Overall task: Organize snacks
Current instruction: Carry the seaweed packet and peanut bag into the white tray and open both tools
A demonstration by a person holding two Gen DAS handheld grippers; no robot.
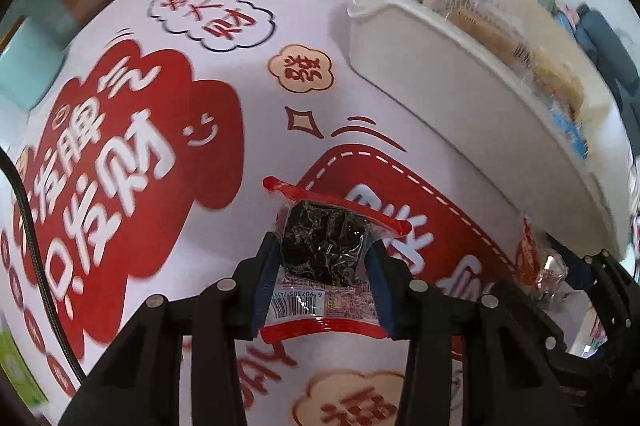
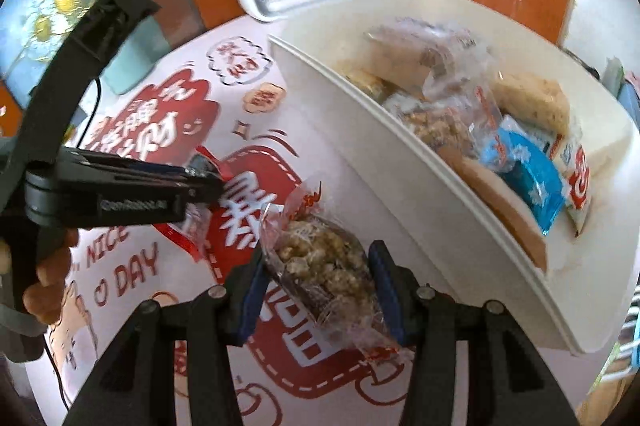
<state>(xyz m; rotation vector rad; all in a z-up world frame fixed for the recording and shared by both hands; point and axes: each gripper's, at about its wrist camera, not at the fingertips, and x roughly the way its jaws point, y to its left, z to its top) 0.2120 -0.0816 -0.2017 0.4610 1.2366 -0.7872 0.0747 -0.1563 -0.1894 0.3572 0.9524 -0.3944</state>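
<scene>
Red-edged seaweed packet [image 1: 326, 258] sits pinched in the left gripper [image 1: 325, 268] fingers. Right gripper [image 2: 320, 286] fingers pinch a popcorn bag [image 2: 324, 266] — both near the white bin [image 2: 400, 186].

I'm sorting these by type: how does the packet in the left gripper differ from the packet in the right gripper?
The left packet holds black pieces and has red sealed edges and a barcode; the right packet holds pale brown clusters in clear wrap with orange print. Both are small, see-through, pinched between blue pads and held above the tablecloth near the white bin.
</scene>
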